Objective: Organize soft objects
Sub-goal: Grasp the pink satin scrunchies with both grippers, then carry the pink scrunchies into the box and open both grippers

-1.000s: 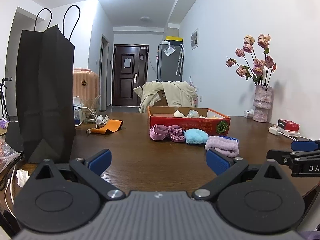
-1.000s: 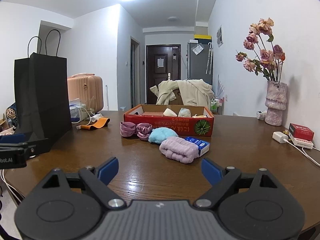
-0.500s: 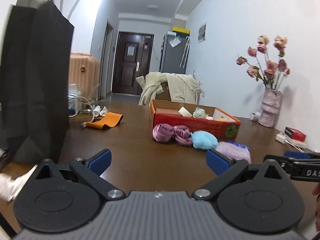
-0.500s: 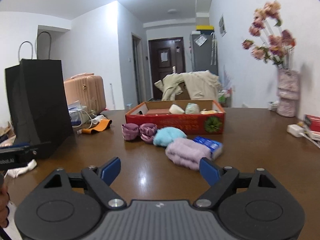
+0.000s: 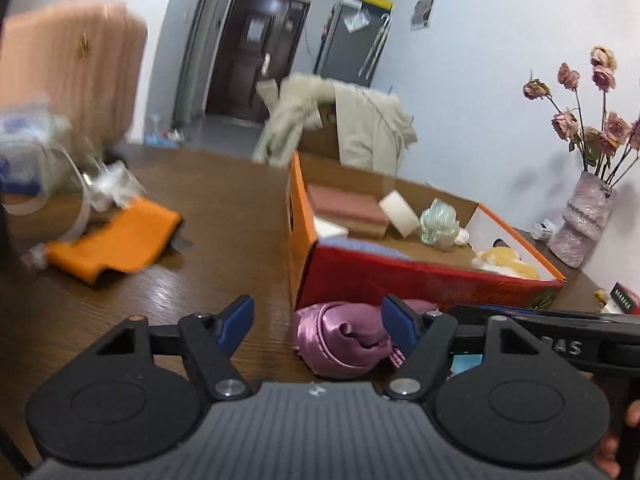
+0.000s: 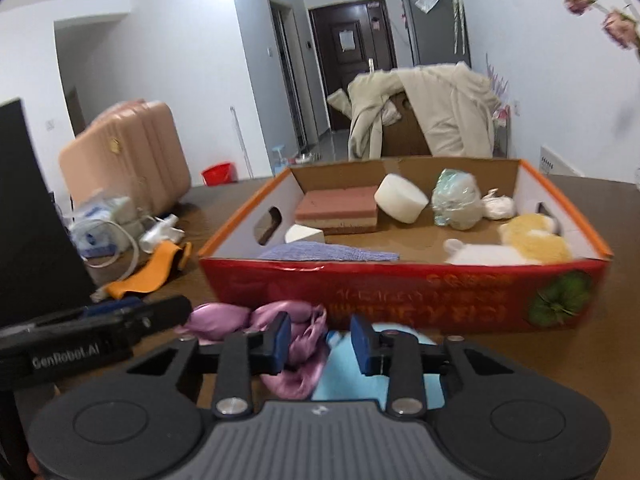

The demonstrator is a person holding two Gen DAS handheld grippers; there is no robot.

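Two pink satin scrunchies lie on the brown table in front of the red cardboard box point(image 5: 400, 276) point(image 6: 400, 300). My left gripper point(image 5: 317, 322) is low over the left scrunchie point(image 5: 340, 340) point(image 6: 216, 320). Its jaws are closing with the scrunchie between them, and the left pad stands clear of it. My right gripper point(image 6: 321, 341) is closing too, narrower, over the edge of the second scrunchie point(image 6: 306, 354) and a light blue fluffy puff point(image 6: 344, 372). Its pads are not clamped. The box holds a pink sponge point(image 6: 336, 210), white foam, a wrapped ball and a yellow plush point(image 6: 528, 240).
An orange cloth point(image 5: 116, 240) point(image 6: 148, 272) and a tangle of cables lie at the left of the table. A black bag point(image 6: 32, 220) stands at the left edge. A vase of dried roses point(image 5: 584, 216) stands at the right, and a jacket-draped chair point(image 6: 432, 116) stands behind the box.
Both grippers have swept forward and low up to the soft items at the box front. Both pairs of jaws have narrowed, the right far more, and scrunchies now lie between the fingers.
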